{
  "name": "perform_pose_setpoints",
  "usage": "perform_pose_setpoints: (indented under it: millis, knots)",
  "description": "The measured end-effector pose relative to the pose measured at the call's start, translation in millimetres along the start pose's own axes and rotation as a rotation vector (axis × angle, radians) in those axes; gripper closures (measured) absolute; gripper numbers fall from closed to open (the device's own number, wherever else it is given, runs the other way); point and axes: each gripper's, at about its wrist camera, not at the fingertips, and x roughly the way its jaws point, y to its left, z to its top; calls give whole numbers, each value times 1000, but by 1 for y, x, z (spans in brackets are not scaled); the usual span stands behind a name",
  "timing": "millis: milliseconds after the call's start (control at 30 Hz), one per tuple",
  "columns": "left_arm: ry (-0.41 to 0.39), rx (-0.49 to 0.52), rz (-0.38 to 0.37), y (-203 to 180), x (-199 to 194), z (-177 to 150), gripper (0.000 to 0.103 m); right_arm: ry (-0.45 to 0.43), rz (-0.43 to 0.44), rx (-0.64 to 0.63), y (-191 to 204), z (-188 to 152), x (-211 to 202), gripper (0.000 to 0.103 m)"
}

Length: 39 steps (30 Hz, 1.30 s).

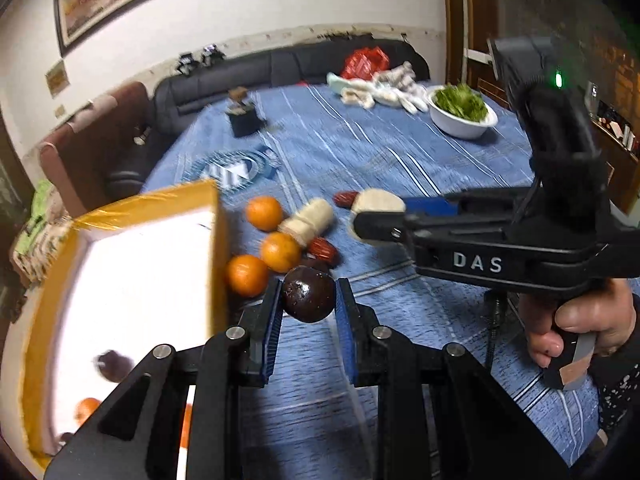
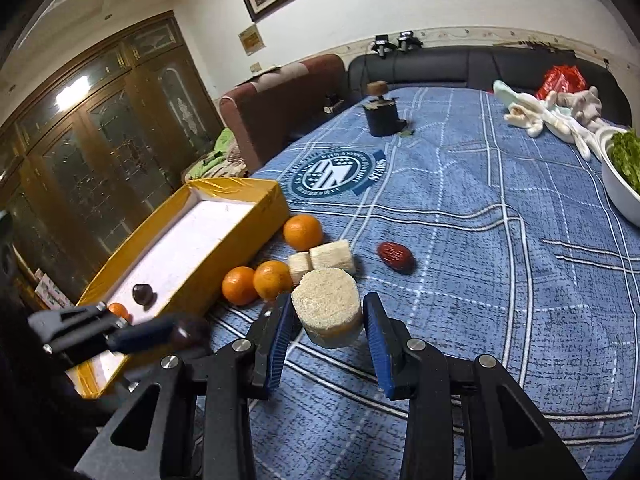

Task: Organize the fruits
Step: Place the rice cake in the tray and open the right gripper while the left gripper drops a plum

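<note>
My left gripper (image 1: 308, 298) is shut on a dark round fruit (image 1: 308, 299) and holds it above the blue cloth, just right of the yellow box (image 1: 214, 240). The right wrist view shows this gripper (image 2: 176, 332) with the fruit (image 2: 188, 332) over the box's near corner. My right gripper (image 2: 327, 310) is shut on a beige, sponge-like round piece (image 2: 327, 312). On the white floor of the box (image 2: 240, 196) lie another dark fruit (image 2: 143, 294) and an orange (image 2: 118, 310). Three oranges (image 2: 303, 232) (image 2: 239, 285) (image 2: 273, 280), two beige pieces (image 2: 316, 260) and a red date (image 2: 395, 256) lie beside the box.
A white bowl of greens (image 2: 620, 184) stands at the right edge, with pale gloves (image 2: 560, 116) and a red bag (image 2: 560, 78) behind it. A small black holder (image 2: 382, 116) sits at the far side of the cloth. A second red date (image 1: 324, 250) lies near the oranges. A sofa runs behind the table.
</note>
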Motion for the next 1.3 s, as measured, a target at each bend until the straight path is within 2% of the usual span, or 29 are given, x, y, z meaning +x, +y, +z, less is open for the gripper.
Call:
perform_pose_setpoints:
  millis: [133, 333, 500, 600, 867, 1300]
  knots:
    - [-39, -17, 70, 25, -19, -2, 80, -7, 22, -6, 15, 2, -2, 67]
    - [-78, -86, 215, 78, -39, -15, 80, 1, 98, -106, 76, 10, 0, 67]
    - [-79, -148, 286, 115, -48, -32, 80, 15, 161, -175, 126, 9, 12, 67]
    - [-79, -174, 310, 129, -52, -39, 80, 35, 186, -192, 147, 6, 22, 67]
    - [-82, -209, 331, 142, -51, -50, 79, 72, 200, -202, 167, -4, 42, 67]
    - [-57, -215, 356, 147, -40, -57, 79, 49, 226, -157, 155, -16, 61, 67]
